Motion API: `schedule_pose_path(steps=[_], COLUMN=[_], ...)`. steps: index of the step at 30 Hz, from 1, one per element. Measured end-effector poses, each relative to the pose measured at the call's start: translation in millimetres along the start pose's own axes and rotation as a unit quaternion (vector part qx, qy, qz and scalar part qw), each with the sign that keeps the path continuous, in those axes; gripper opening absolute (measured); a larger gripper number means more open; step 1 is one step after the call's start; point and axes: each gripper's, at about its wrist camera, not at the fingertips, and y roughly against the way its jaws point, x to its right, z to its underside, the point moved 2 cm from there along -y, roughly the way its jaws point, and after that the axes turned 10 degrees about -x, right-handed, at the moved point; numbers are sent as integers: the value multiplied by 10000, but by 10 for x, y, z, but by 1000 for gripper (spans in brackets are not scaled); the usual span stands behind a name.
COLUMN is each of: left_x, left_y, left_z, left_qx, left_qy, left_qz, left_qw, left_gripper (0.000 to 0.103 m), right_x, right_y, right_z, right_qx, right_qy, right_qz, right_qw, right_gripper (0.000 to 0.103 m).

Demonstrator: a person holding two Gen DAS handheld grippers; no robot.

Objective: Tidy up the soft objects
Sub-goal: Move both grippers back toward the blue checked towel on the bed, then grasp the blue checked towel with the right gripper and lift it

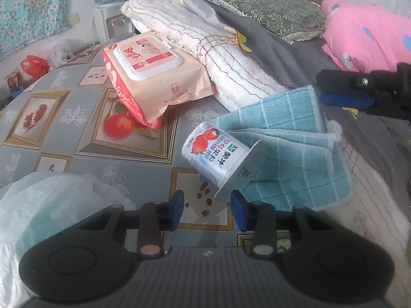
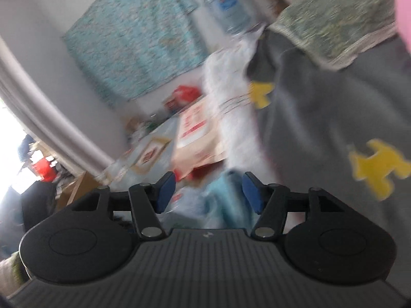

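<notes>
While both grippers' jaws gape empty, the blue cloth (image 1: 287,138) lies crumpled, long axis running toward the pillows.

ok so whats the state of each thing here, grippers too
left gripper: open, empty
right gripper: open, empty
yogurt cup: tipped on its side, lid on, leaning on the blue cloth
blue cloth: loosely folded, rumpled
wipes pack: flip lid shut, propped against the white towel
white towel: folded
plastic bag: crumpled
</notes>
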Motion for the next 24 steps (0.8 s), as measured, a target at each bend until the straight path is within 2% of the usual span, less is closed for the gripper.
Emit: schedule_pose_path(steps=[3, 5, 8, 11, 15, 18, 19, 24], left_x=[-21, -57, -141, -223, -282, -309, -321, -366], left_y=[-2, 66, 261, 535, 922, 1157, 1225, 1356], left_z=[-14, -14, 21, 106, 269, 442, 532, 1002], left_qx=[-19, 9, 68, 239, 629, 903, 993, 1248], left_qy=[78, 188, 411, 625, 857, 1078, 1177, 1624], left_qz=[9, 39, 42, 12, -48, -50, 2, 384], left_qw=[10000, 9998, 9991, 9978, 9943, 9901, 9881, 9780], left_gripper=[41, 41, 41, 46, 50, 52, 53, 53], right_x=[92, 130, 132, 18, -67, -112, -130, -330], right_y=[-117, -241, -366, -446, -437, -424, -400, -226], right_z=[-6, -10, -5, 23, 90, 124, 129, 145], right_qx=[-60, -164, -259, -236, -191, -151, -120, 153], right_qy=[-2, -14, 92, 460, 814, 962, 974, 1176], right_qz=[274, 291, 349, 576, 828, 938, 895, 918], right_qw=[9996, 9994, 9990, 9970, 9931, 9908, 9911, 9887], right_gripper=[64, 64, 64, 61, 42, 12, 9, 7])
